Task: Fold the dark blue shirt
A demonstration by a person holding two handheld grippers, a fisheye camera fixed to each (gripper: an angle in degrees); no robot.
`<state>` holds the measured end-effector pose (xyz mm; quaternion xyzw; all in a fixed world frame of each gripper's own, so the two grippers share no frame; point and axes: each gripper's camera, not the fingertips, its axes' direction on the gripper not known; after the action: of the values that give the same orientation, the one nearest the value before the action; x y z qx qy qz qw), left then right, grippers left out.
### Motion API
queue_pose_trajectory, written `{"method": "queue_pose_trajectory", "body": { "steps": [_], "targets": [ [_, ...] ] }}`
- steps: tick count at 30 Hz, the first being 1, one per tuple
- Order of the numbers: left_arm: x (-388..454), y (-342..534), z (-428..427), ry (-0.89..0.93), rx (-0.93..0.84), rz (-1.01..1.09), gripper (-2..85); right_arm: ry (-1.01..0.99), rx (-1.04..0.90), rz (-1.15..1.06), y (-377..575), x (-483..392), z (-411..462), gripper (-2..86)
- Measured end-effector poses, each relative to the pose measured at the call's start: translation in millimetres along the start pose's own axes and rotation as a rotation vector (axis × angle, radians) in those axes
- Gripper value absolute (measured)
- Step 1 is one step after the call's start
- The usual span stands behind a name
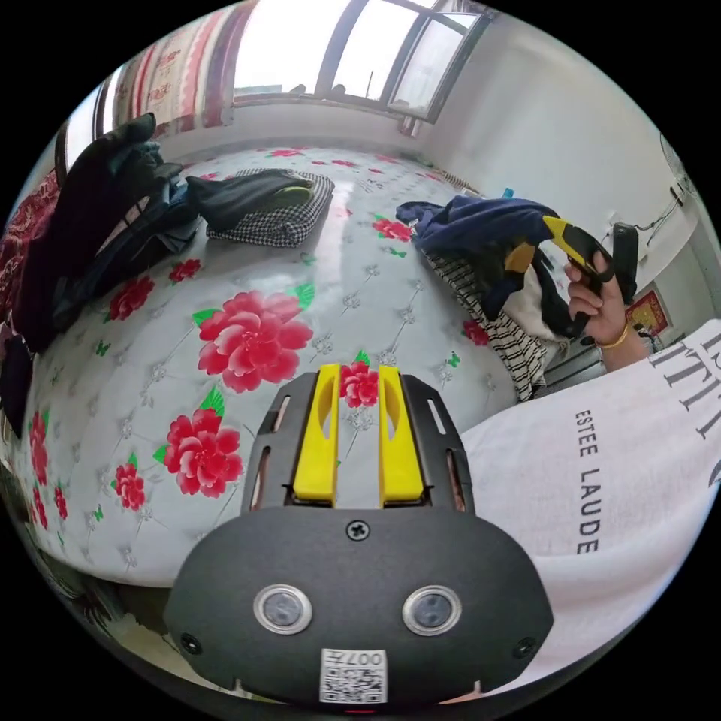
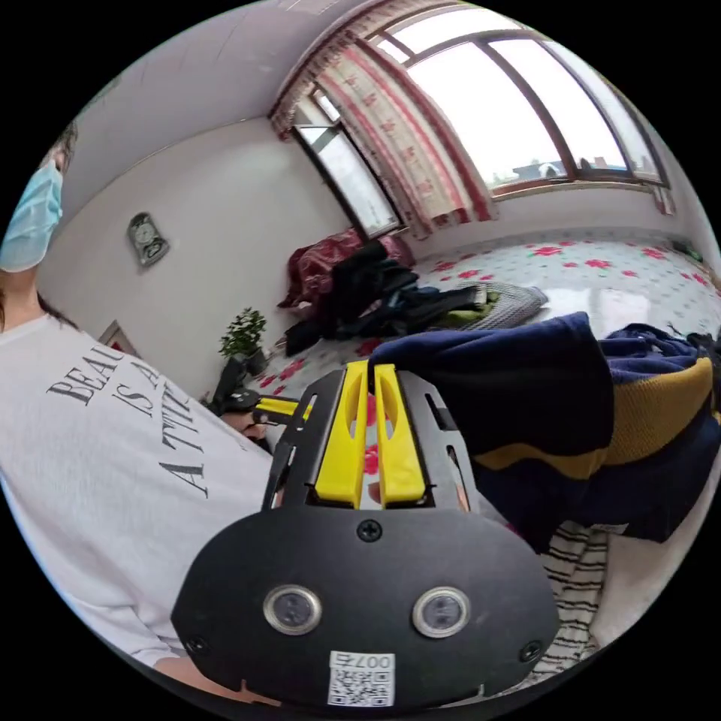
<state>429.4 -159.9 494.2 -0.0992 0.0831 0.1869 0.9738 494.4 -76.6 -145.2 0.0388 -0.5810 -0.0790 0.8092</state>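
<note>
The dark blue shirt (image 1: 481,221) with a yellow band lies atop a heap of clothes at the bed's right edge. In the right gripper view it (image 2: 526,383) spreads just right of my right gripper (image 2: 370,368). That gripper's jaws are nearly together, pinching the shirt's edge at their tips. In the left gripper view the right gripper (image 1: 552,225) is held in a hand against the lifted fabric. My left gripper (image 1: 358,372) hovers over the flowered sheet with its jaws apart and nothing between them. It also shows in the right gripper view as the left gripper (image 2: 285,410), beside the person's white T-shirt.
The bed (image 1: 248,338) has a white sheet with red flowers. A striped garment (image 1: 518,338) lies under the blue shirt. A folded checked stack (image 1: 278,214) and a dark clothes pile (image 1: 98,218) sit at the far side. A potted plant (image 2: 242,334) stands by the wall.
</note>
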Motion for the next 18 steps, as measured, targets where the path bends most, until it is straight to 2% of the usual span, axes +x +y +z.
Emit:
{"method": "queue_pose_trajectory", "body": {
  "steps": [4,6,7,9,13,15,18],
  "targets": [
    [-30.0,35.5,-21.7,0.066,0.085,-0.070,11.3,-0.382,-0.197,-0.094,0.9,-97.0,153.4,0.5],
    [-49.9,60.3,-30.9,0.039,0.088,-0.134,11.1,-0.454,-0.323,-0.146,6.3,-131.1,205.8,1.1],
    [-64.1,78.5,-37.7,0.002,0.076,-0.179,10.8,-0.421,-0.375,-0.208,7.1,-149.0,223.4,1.6],
    [-85.5,107.7,-47.3,-0.092,0.039,-0.255,10.8,-0.348,-0.339,-0.230,10.3,-155.8,227.4,2.4],
    [-128.4,170.1,-76.7,-0.157,0.055,-0.404,11.0,-0.080,-0.383,-0.106,42.0,-107.5,235.9,3.9],
    [-140.7,184.5,-84.2,-0.172,0.049,-0.431,10.9,0.047,-0.438,-0.040,67.3,-80.6,239.7,4.7],
    [-144.4,182.4,-83.2,-0.184,0.008,-0.349,10.9,0.235,-0.519,0.040,108.0,-44.0,245.1,6.0]
  ]
}}
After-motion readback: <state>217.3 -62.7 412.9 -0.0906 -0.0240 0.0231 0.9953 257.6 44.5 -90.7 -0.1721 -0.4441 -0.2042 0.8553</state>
